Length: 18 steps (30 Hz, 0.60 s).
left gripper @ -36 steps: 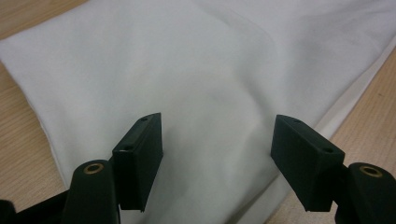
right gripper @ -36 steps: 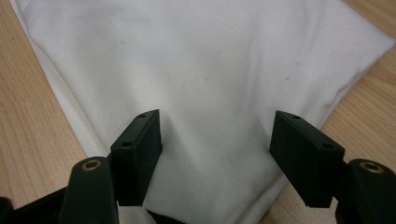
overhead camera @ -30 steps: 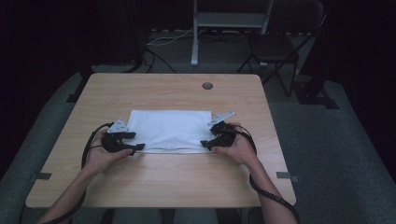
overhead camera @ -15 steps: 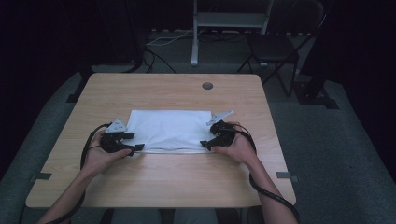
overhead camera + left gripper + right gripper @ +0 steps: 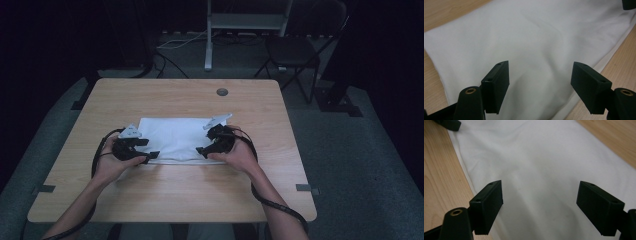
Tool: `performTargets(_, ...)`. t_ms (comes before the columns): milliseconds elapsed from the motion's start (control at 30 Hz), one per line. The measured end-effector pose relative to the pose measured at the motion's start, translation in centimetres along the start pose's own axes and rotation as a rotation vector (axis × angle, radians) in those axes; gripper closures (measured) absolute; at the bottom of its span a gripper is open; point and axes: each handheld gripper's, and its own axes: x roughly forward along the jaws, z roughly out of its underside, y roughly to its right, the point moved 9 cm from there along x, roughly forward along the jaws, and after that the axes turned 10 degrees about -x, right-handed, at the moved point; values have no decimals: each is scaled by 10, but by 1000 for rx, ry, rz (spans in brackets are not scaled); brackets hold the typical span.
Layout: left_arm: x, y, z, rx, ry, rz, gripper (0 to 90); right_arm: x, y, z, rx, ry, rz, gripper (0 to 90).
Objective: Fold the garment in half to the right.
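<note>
Nearest me, the person's forearms come up over the table (image 5: 170, 195) edge, a gripper in each hand, both low at the near edge of the cloth (image 5: 175, 137). The cloth is white, folded flat into a rectangle, lying in the middle of the table a little toward the person.

The left gripper (image 5: 150, 155) sits at the near left corner. In the left gripper view its jaws are spread wide, with cloth under the gap and nothing pinched. The layered edge runs just to one side, so it looks lined up to take that corner.

The right gripper (image 5: 200, 149) is at the near edge, right of middle. Its jaws have just been opening; in the right gripper view they stand well apart over plain cloth, pads clear of it. My guess is both hands have let the fold lie and are placing themselves for the next grab, working as a pair so the cloth stays square.

Beyond the cloth is bare wood with a small round grommet (image 5: 222, 92). Past the table are a folding chair (image 5: 295, 52) and a stand (image 5: 248, 20) in the dark.
</note>
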Motion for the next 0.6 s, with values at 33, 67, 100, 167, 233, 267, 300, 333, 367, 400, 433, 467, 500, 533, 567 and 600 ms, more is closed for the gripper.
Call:
performTargets(33, 0, -1, 3, 5, -9, -5, 306, 2, -2, 1, -6, -12, 2, 205)
performTargets(67, 0, -1, 5, 5, -13, -10, 307, 3, -3, 4, -18, -24, 3, 206)
performTargets(100, 1, -2, 7, 12, -18, -19, 307, 5, -5, 6, -28, -36, 6, 206)
performTargets(167, -1, -3, 10, 8, -10, -16, 307, 6, -7, 11, -43, -59, 8, 210)
performTargets(233, -2, -4, 11, 8, -14, -19, 307, 8, -9, 17, -62, -73, 16, 215)
performTargets(267, -3, -4, 12, 8, -15, -17, 307, 8, -11, 17, -47, -63, 16, 217)
performTargets(300, -4, -4, 12, 4, -15, -15, 307, 7, -11, 18, -44, -57, 18, 218)
performTargets(333, -5, -5, 11, -3, -10, -6, 307, 7, -11, 19, -45, -54, 17, 218)
performTargets(367, -8, -6, 9, -13, -1, 1, 307, 6, -11, 19, -45, -55, 18, 218)
performTargets(400, -11, -10, 5, -31, 25, 7, 307, 5, -11, 19, -46, -56, 16, 215)
performTargets(433, -15, -15, 0, -45, 47, -3, 307, 4, -12, 17, -38, -50, 8, 213)
performTargets(467, -19, -21, -4, -60, 65, -12, 307, 2, -13, 15, -22, -32, -2, 213)
performTargets(500, -22, -27, -8, -74, 81, -15, 307, -1, -14, 12, -14, -19, -6, 212)
performTargets(533, -25, -33, -12, -89, 93, -18, 307, -3, -15, 10, -17, -9, -5, 211)
performTargets(567, -26, -38, -15, -99, 98, -25, 307, -5, -15, 8, -18, -1, -6, 209)
performTargets(600, -28, -44, -19, -102, 97, -31, 306, -6, -16, 5, -12, 8, -12, 208)
